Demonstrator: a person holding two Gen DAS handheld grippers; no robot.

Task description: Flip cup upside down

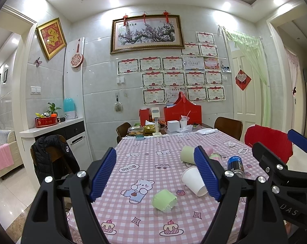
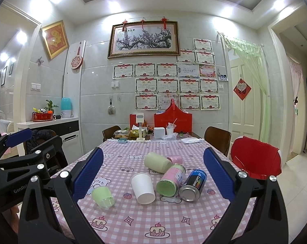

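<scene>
Several cups lie on their sides on a pink checked tablecloth (image 2: 153, 223). A white paper cup (image 2: 143, 188) lies in the middle, also in the left wrist view (image 1: 194, 181). A small green cup with a clear rim (image 2: 103, 197) lies to its left, also in the left wrist view (image 1: 164, 199). A pale green cup (image 2: 157, 162), a pink cup (image 2: 174, 159) and a pink-and-green tub (image 2: 170, 180) lie behind. My left gripper (image 1: 155, 174) is open and empty above the table. My right gripper (image 2: 153, 174) is open and empty, over the white cup.
A blue can (image 2: 193, 185) lies right of the tub. Boxes, a red bag (image 2: 172, 119) and small items crowd the table's far end. Chairs stand around, one with a red cover (image 2: 255, 156), one with a black jacket (image 1: 52, 154).
</scene>
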